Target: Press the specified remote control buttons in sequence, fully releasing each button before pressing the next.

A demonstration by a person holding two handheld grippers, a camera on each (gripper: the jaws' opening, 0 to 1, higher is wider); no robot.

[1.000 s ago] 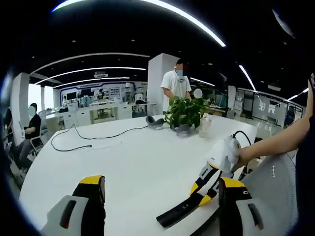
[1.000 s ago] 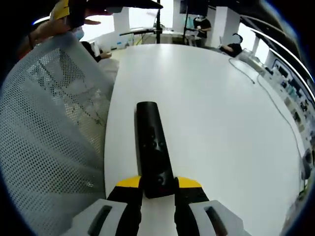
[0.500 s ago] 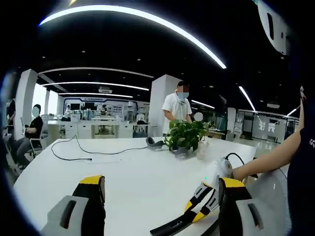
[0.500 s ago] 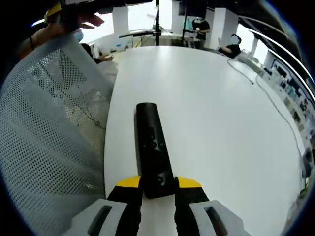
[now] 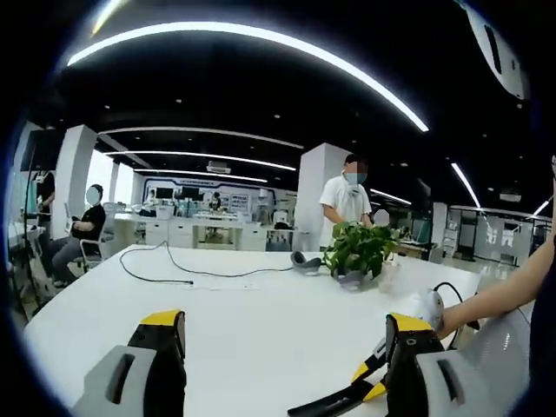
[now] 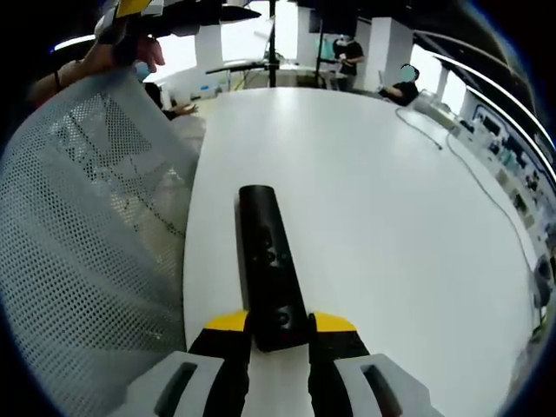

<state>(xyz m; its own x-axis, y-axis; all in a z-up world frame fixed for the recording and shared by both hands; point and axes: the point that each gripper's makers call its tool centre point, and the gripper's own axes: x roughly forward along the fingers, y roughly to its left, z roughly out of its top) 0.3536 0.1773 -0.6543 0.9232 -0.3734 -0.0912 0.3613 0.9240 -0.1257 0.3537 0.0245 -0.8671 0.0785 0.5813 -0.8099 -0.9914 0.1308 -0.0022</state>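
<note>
Since the earlier frames the left gripper view has swung sideways and tipped up: the potted plant (image 5: 360, 251) and the standing person (image 5: 346, 198) behind it now sit further right in the frame, and more ceiling fills the top. The right gripper view has barely changed, with the remote control (image 6: 270, 264) in the same place.

In the right gripper view, the right gripper (image 6: 278, 328) has its yellow-tipped jaws closed on the near end of the black remote control, at lower centre of the frame. The remote runs up the frame from the jaws, lying close to the edge of the white surface (image 6: 391, 208). A grey mesh chair back (image 6: 82, 261) fills the left side. At the upper left, a hand (image 6: 130, 52) holds the left gripper, seen small against the bright background.

In the left gripper view, the left gripper (image 5: 282, 334) has its jaws wide apart and holds nothing; the two yellow tips rise at lower left and lower right. At the lower right of that frame the right gripper shows beside the right jaw, with the dark remote sticking out toward lower centre. A black cable (image 5: 187, 271) trails across the far side of the surface, and a seated person (image 5: 80, 239) is at the far left.
</note>
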